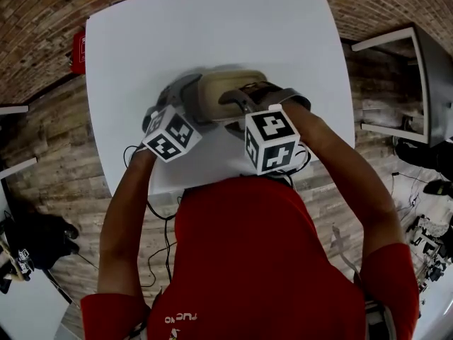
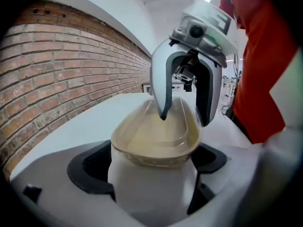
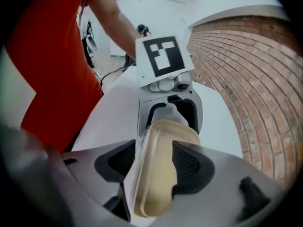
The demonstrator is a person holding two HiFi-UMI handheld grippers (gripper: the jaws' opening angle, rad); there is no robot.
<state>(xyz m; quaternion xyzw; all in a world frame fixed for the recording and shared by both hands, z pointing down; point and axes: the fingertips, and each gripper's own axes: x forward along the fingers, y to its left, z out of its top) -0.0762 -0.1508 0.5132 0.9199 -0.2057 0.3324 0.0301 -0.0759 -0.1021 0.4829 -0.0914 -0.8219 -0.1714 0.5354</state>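
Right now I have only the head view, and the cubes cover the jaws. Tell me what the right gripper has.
Observer: The right gripper is shut on the tray, which stands edge-on between its jaws.
Operator: Now report the left one.
Observer: The left gripper is shut on the tray's other end, facing the right one.
Operator: Say how the right jaws sit on it.
Observer: In the left gripper view, one jaw reaches inside the tray and the other runs down outside its wall.

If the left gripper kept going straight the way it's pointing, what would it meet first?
The beige container, which the left gripper is shut on. Straight beyond that, the right gripper faces it, apparently gripping the container's far end, though depth there is hard to judge.
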